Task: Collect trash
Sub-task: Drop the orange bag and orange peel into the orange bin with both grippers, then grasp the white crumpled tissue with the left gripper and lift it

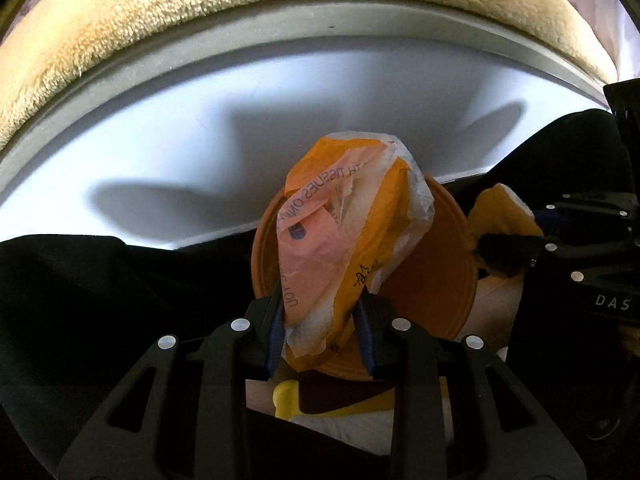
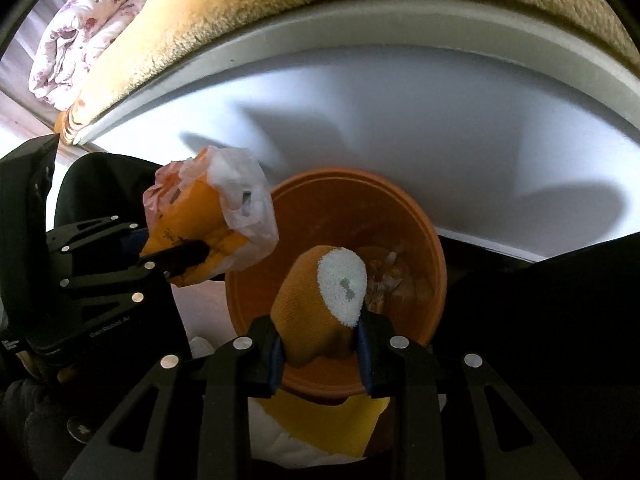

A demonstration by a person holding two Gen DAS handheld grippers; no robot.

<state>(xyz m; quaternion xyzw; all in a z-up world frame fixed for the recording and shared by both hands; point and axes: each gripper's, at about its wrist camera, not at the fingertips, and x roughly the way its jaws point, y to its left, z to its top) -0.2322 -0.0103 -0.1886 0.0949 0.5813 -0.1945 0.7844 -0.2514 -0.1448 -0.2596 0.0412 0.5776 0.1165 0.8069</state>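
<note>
**Bed and floor**

A bed (image 2: 360, 60) runs across the top of both views, its white side panel (image 1: 200, 152) lit and crossed by shadows. A pale frame ledge (image 1: 280, 60) tops the panel. A tan fleece blanket (image 1: 200, 4) lies directly on the bed and overhangs that ledge. At the far left end in the right wrist view, a folded floral quilt (image 2: 88, 28) rests beside the blanket. Below the panel, an orange bin (image 2: 400, 200) stands just beside the bed; what it rests on is mostly hidden.
</note>
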